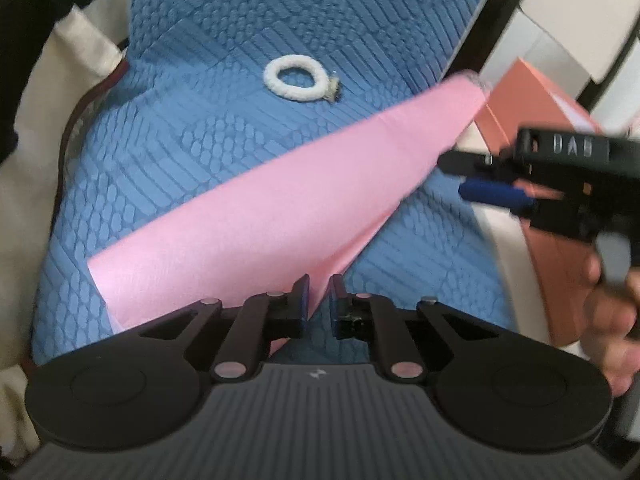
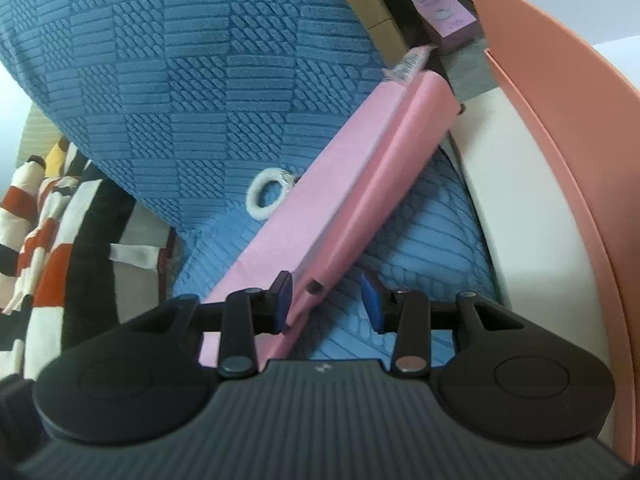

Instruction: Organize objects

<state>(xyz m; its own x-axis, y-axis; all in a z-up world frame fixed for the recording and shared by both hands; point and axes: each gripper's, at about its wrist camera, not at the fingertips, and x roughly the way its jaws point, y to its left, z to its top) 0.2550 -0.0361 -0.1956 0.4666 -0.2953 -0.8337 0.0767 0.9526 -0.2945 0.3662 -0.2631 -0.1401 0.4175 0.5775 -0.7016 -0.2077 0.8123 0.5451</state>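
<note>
The left gripper (image 1: 319, 296) is closed on the near corner of the pink cloth (image 1: 280, 208). The cloth's long axis is stretched diagonally away toward the right gripper (image 1: 472, 178), whose jaws are parted, nothing pressed between them.

- A blue textured cloth (image 1: 192, 128) with a quilted check pattern covers the surface across the frame's middle.
- Pale cream fabric (image 1: 44, 92) lies at the left edge.
- Light cabinet panels with dark gaps (image 1: 580, 12) fill the upper right.
- Daylight is soft and even.

a flat packet (image 1: 260, 216) lies on the cloth (image 1: 192, 128), near a ring (image 1: 298, 78).
</note>
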